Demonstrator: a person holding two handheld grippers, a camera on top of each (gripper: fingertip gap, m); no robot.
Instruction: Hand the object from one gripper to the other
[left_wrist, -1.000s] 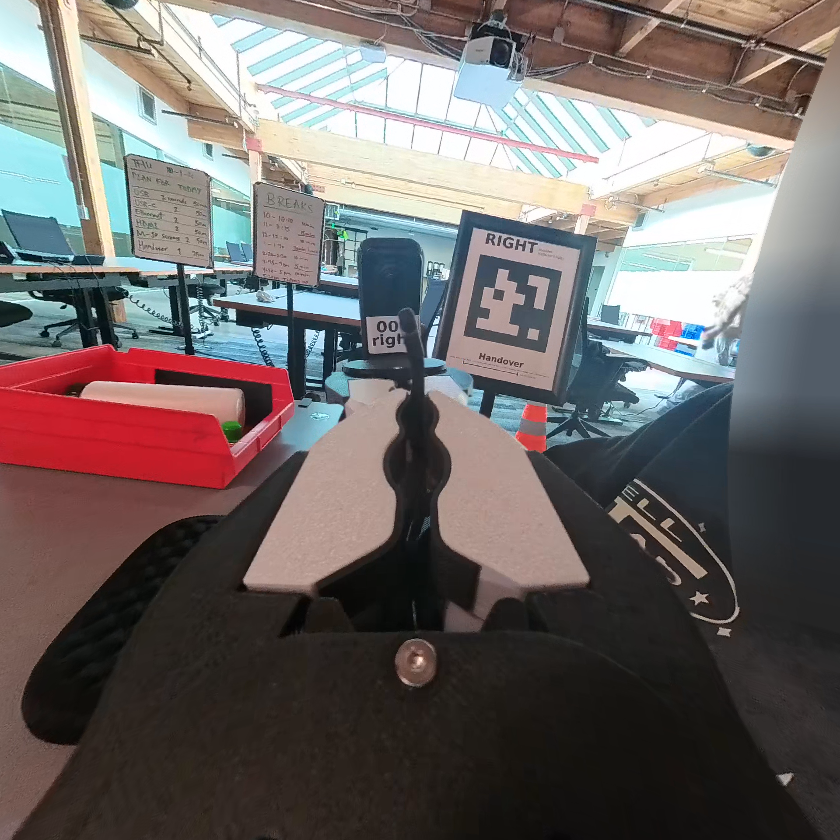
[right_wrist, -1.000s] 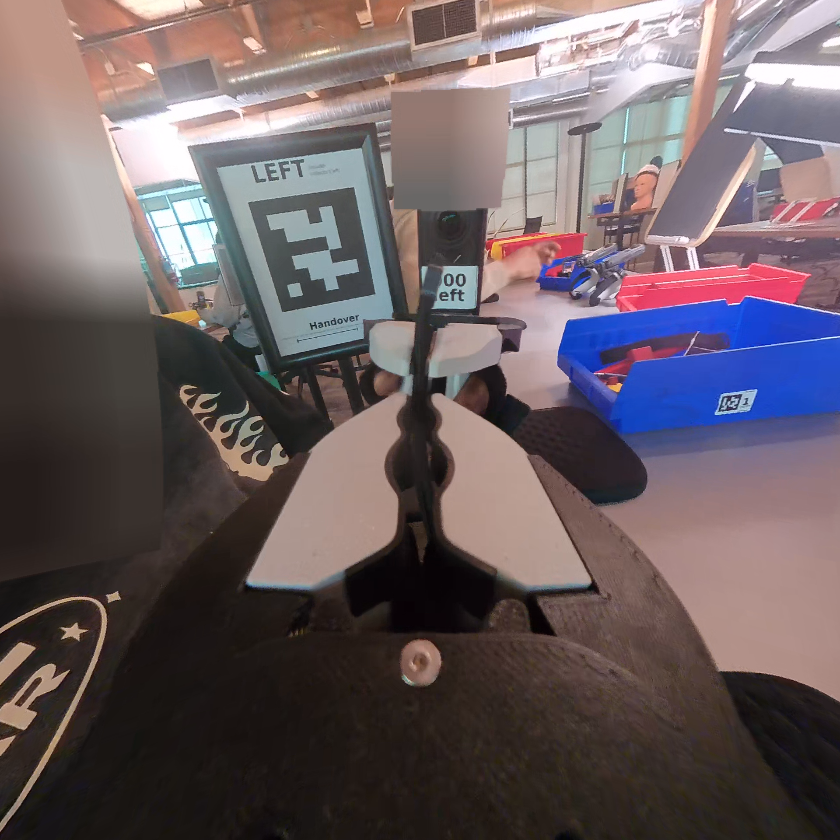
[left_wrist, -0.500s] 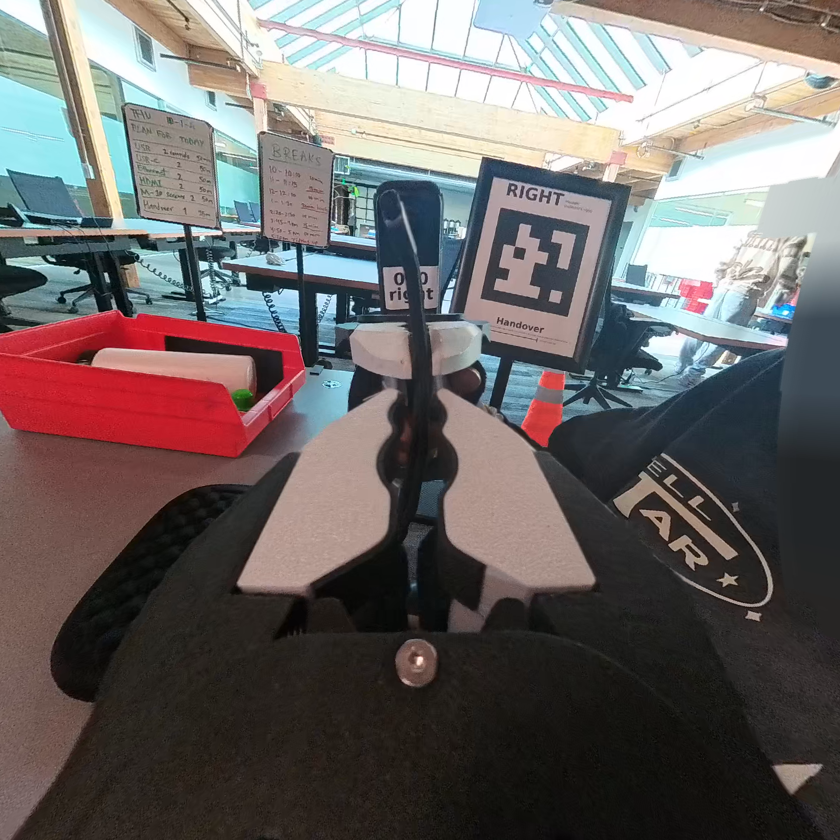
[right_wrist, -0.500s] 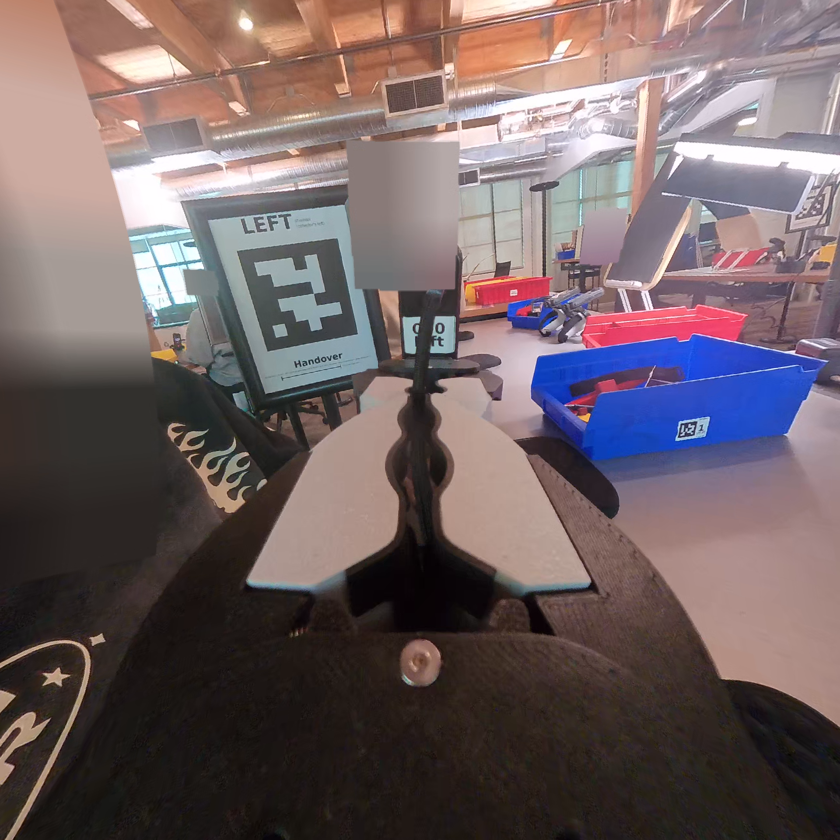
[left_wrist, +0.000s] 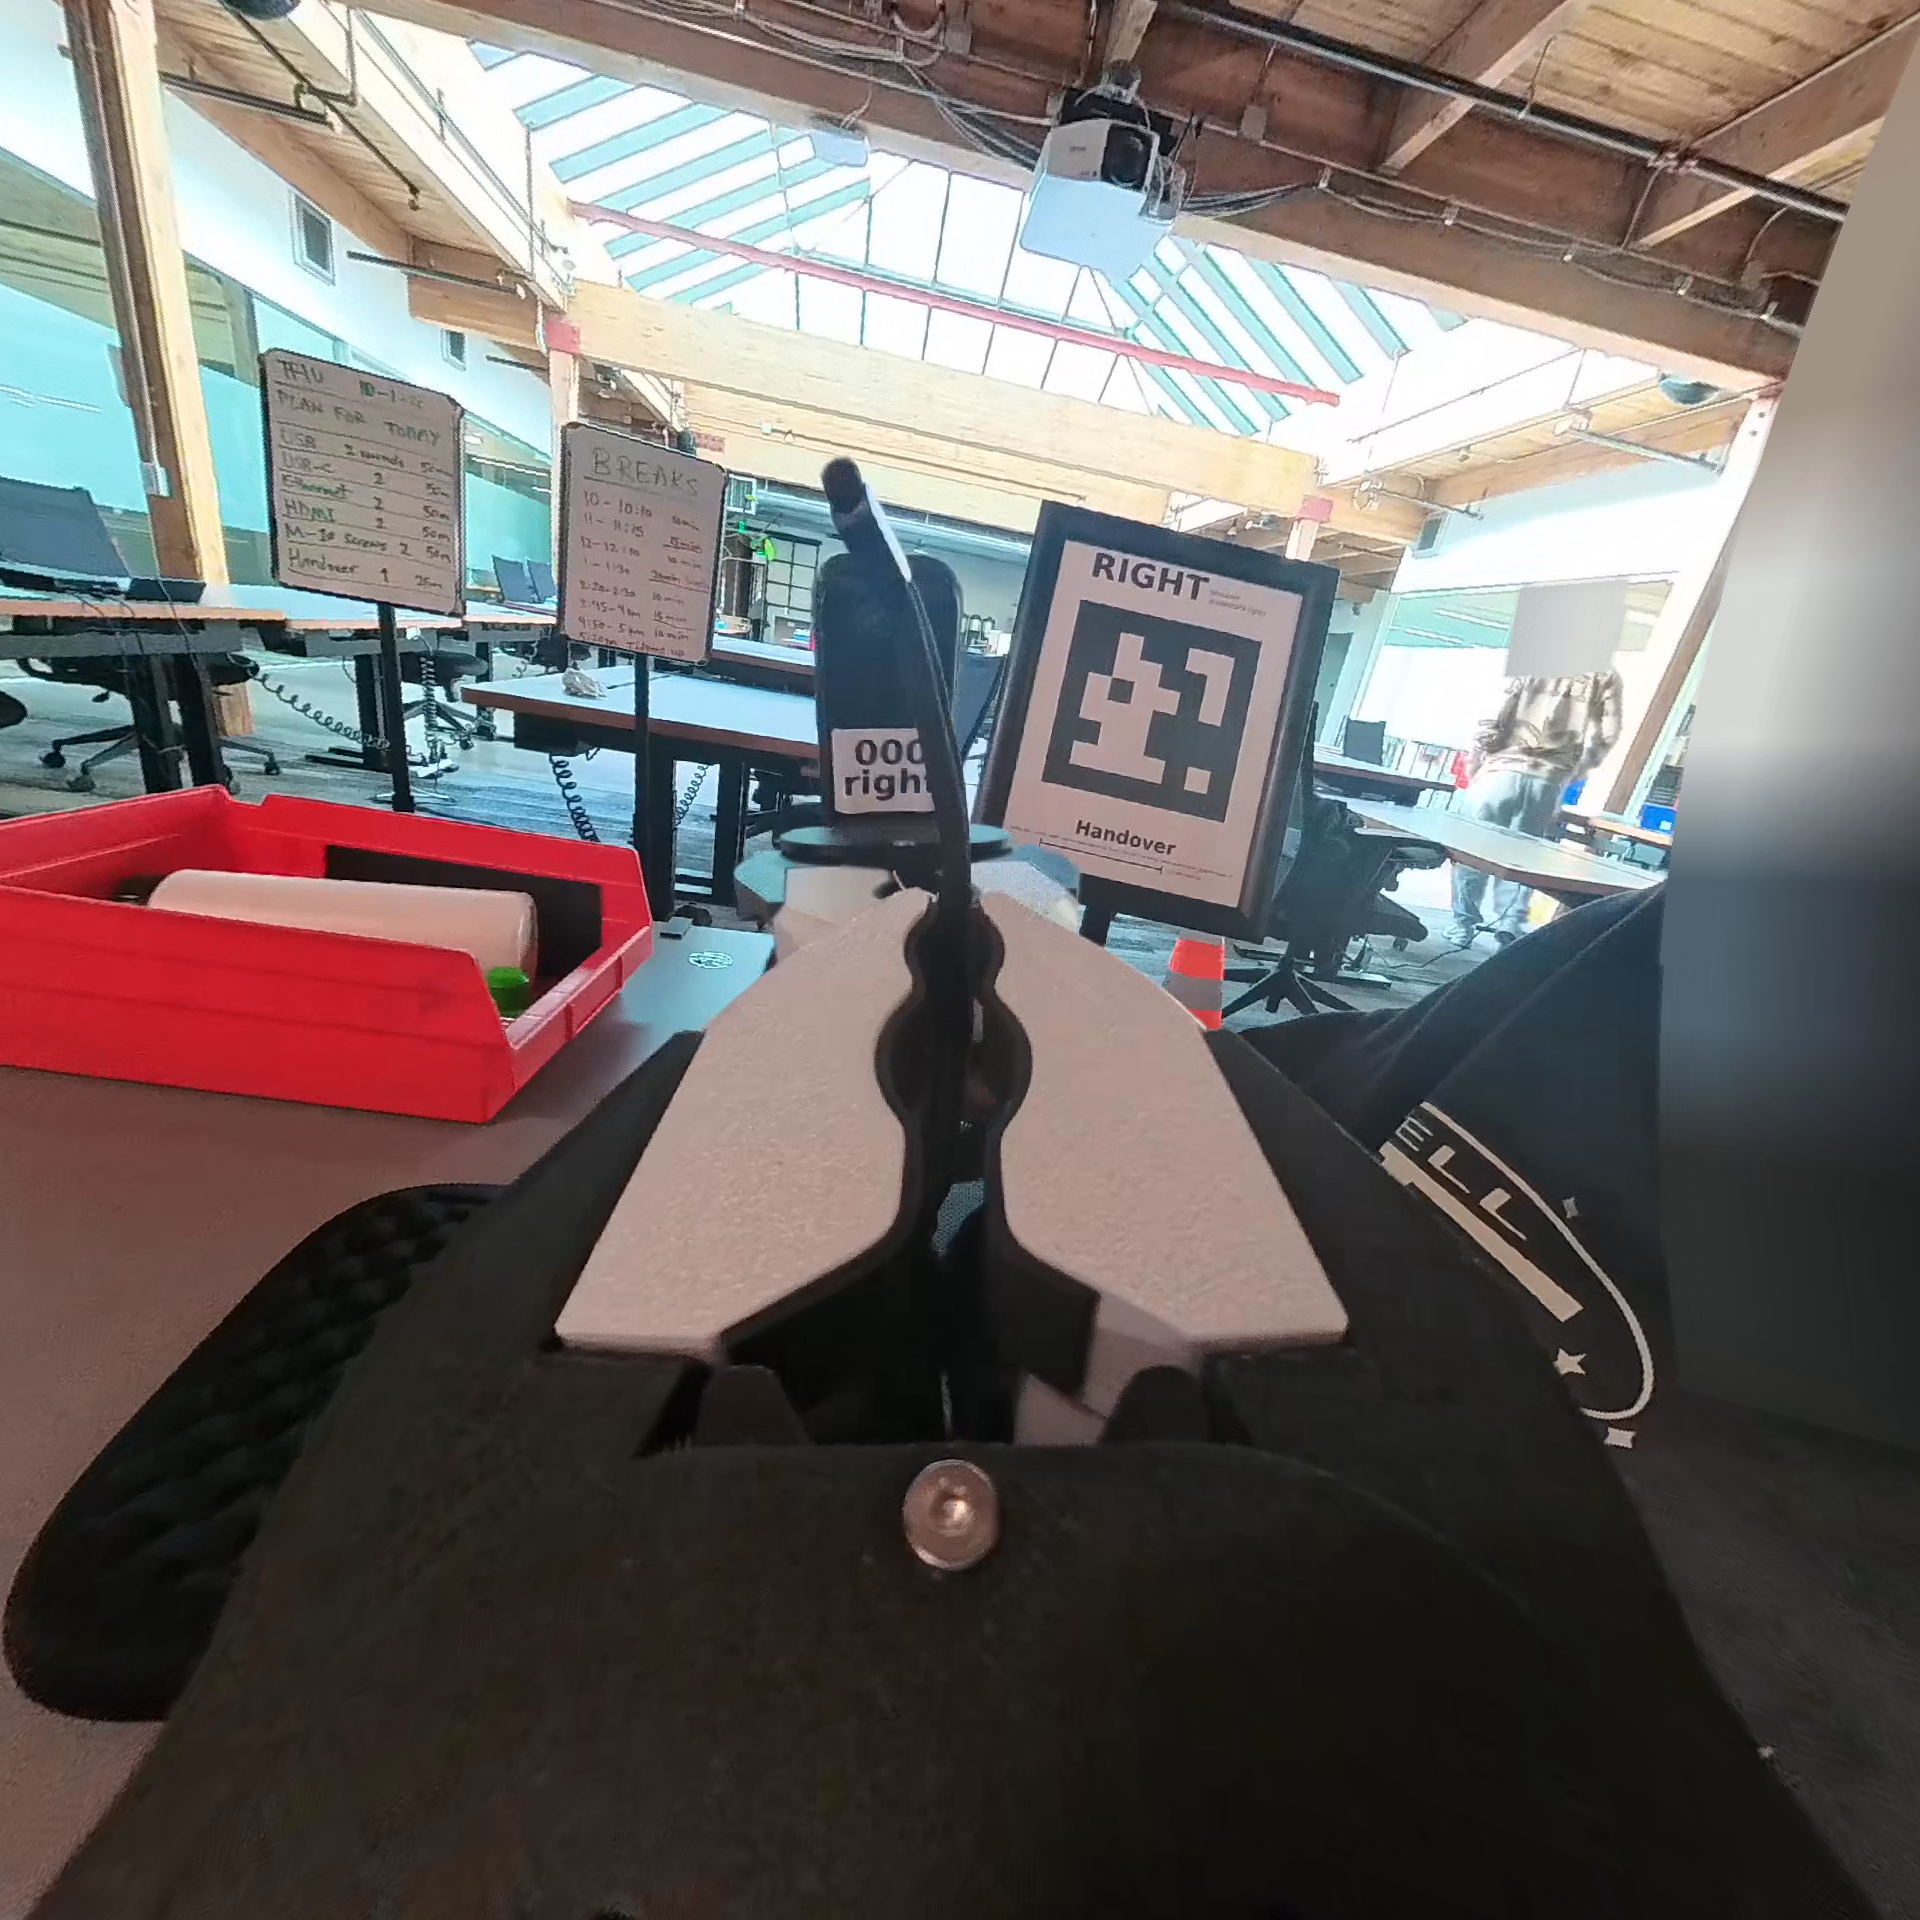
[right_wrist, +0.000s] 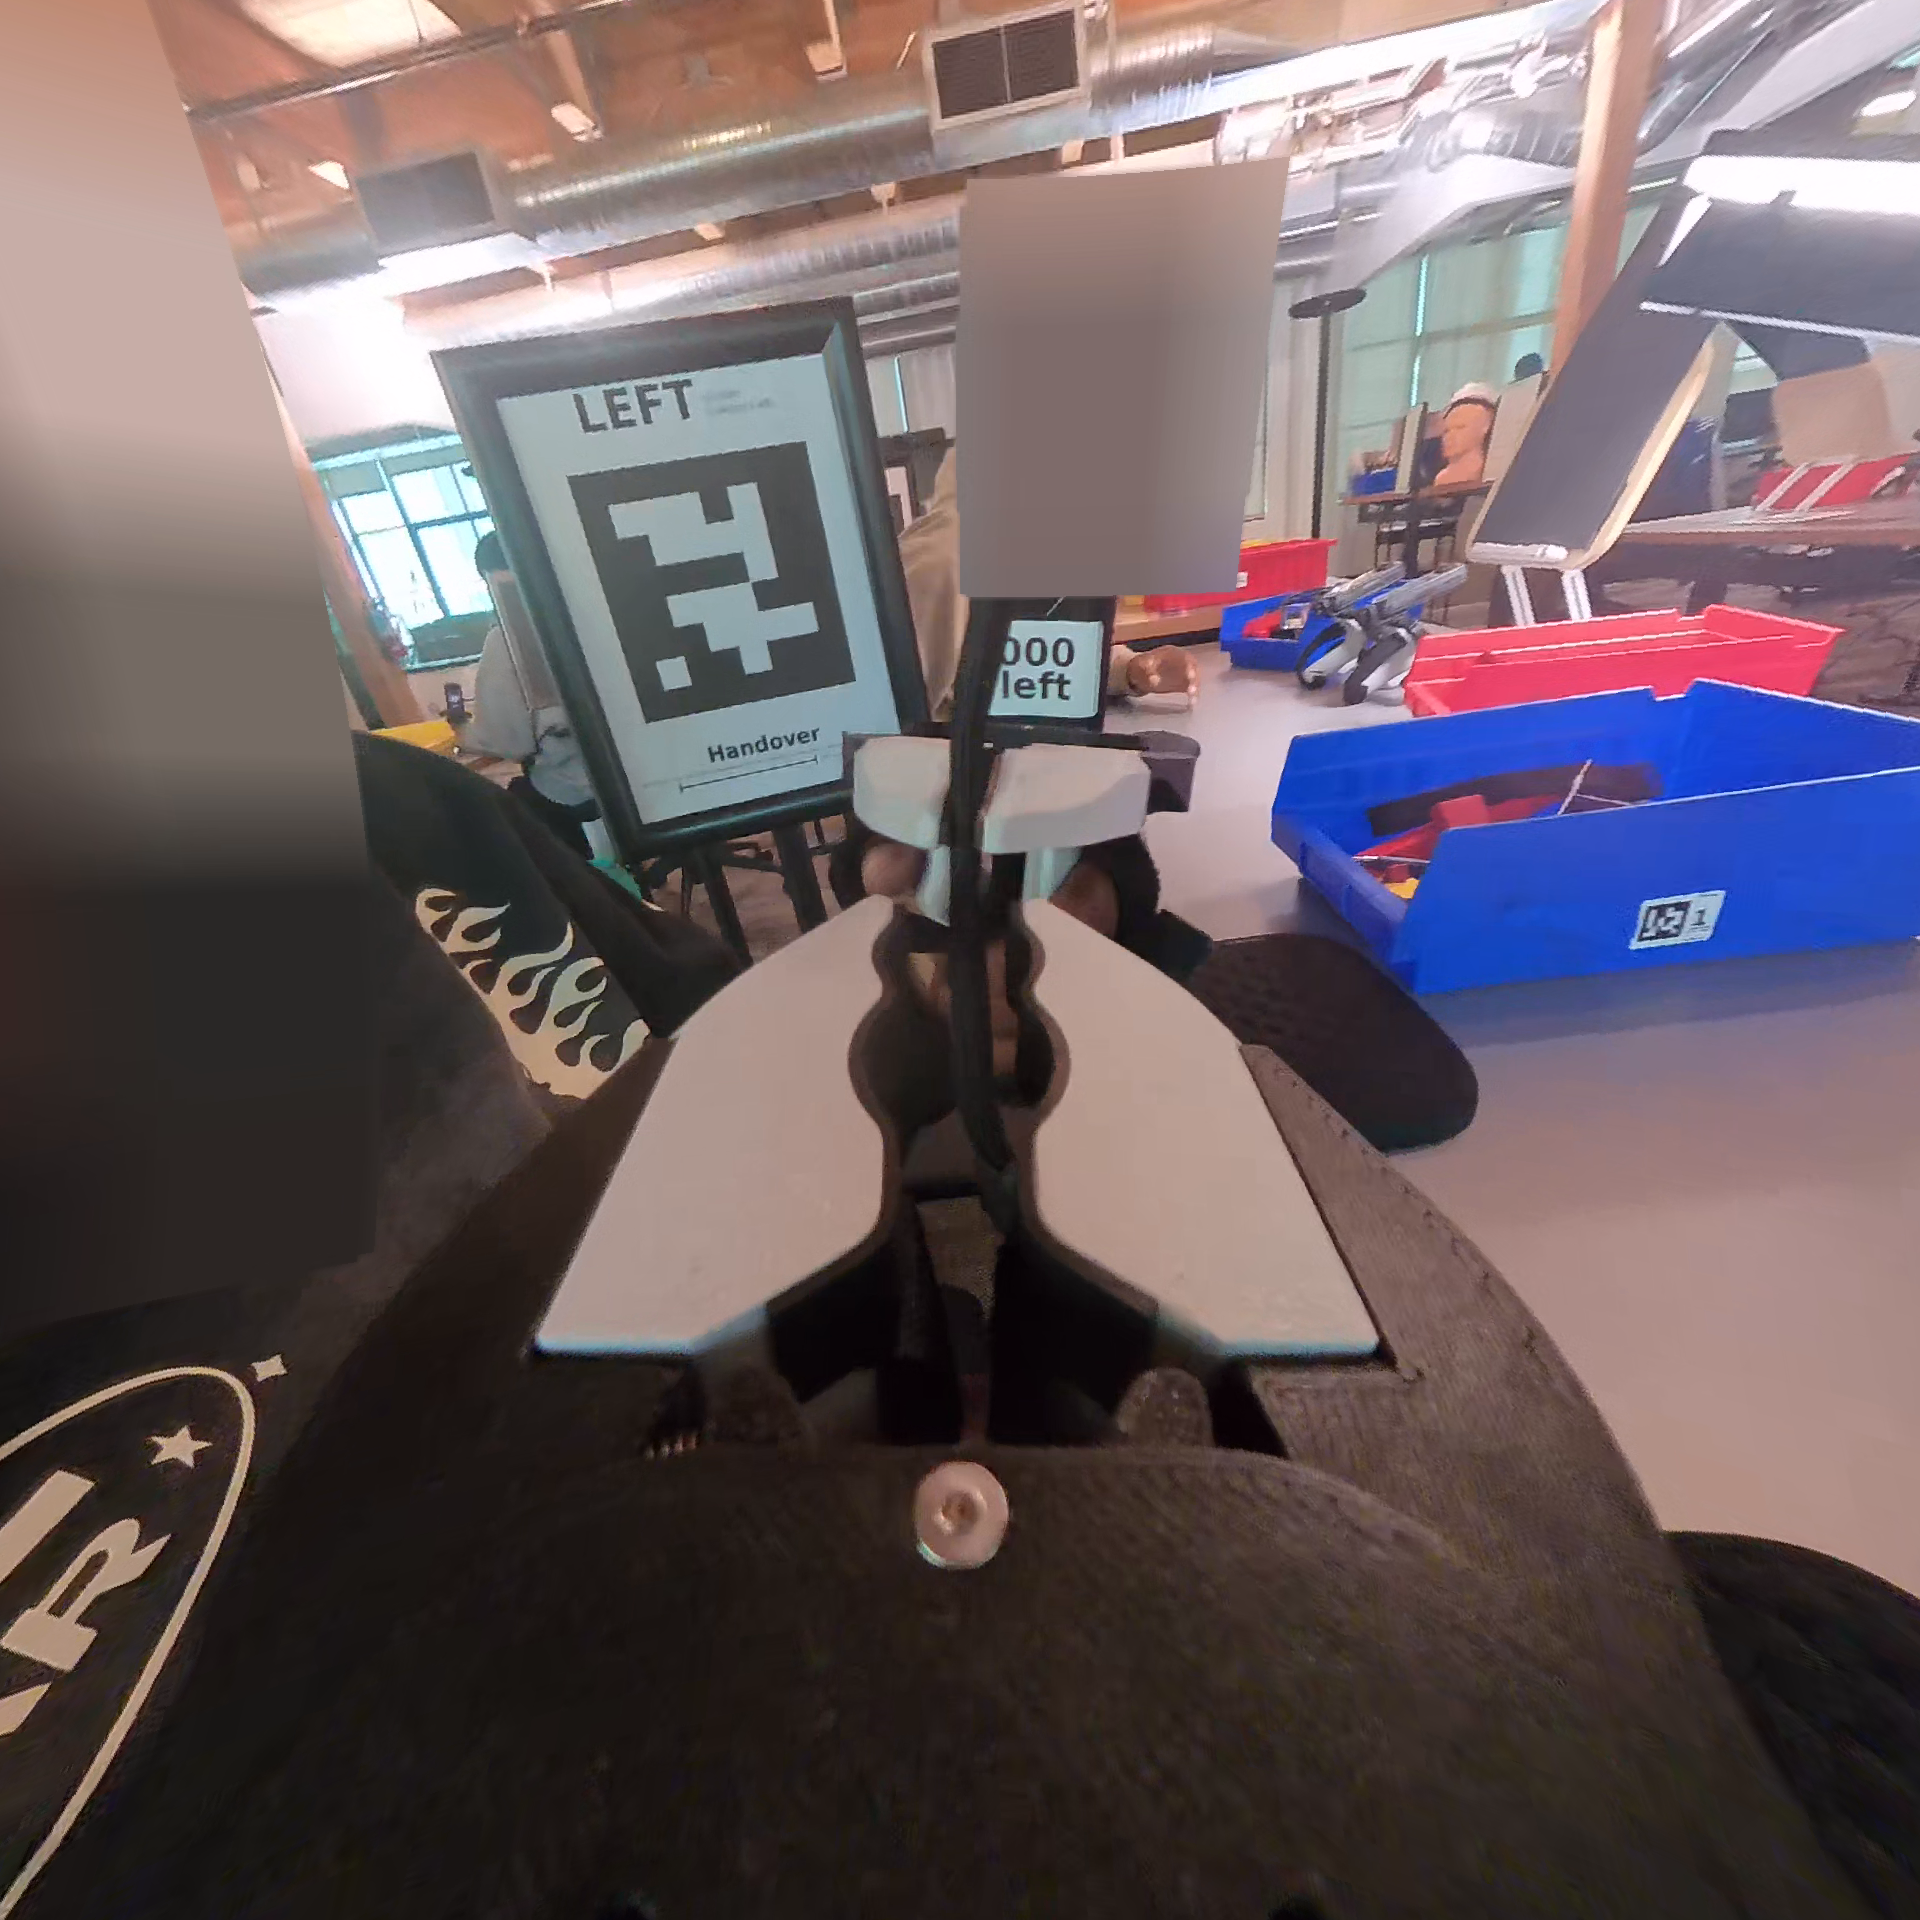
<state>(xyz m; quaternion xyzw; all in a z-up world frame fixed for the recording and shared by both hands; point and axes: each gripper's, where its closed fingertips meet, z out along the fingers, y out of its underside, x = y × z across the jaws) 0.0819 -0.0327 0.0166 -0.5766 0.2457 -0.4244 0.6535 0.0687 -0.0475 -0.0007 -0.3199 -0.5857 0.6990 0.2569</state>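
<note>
Showing the left wrist view: the left gripper (left_wrist: 951, 925) has its two pale fingers (left_wrist: 769, 1132) drawn together on a thin black cable (left_wrist: 940, 748), which rises from between the tips, bends and ends in a dark tip above. Directly beyond stands the right gripper (left_wrist: 914, 883), facing this one, its tips meeting the cable at about the same place; a framed marker sign (left_wrist: 1153, 707) stands behind it, and a red bin (left_wrist: 301, 987) with a white roll lies on the grey table (left_wrist: 208, 1174) to the left.

Right wrist view: the right gripper (right_wrist: 961, 920) is likewise closed on the cable (right_wrist: 971, 997), which runs from deep between its fingers up past the tips. The left gripper (right_wrist: 971, 821) beyond clamps the same cable just above. A blue bin (right_wrist: 1621, 862) sits to the right.

Judged step: mid-transfer, with both grippers gripping the cable at once. Which is the receiver cannot be told. The next move calls for one gripper to release while the other keeps its grip, then to part without dragging the limp cable.
</note>
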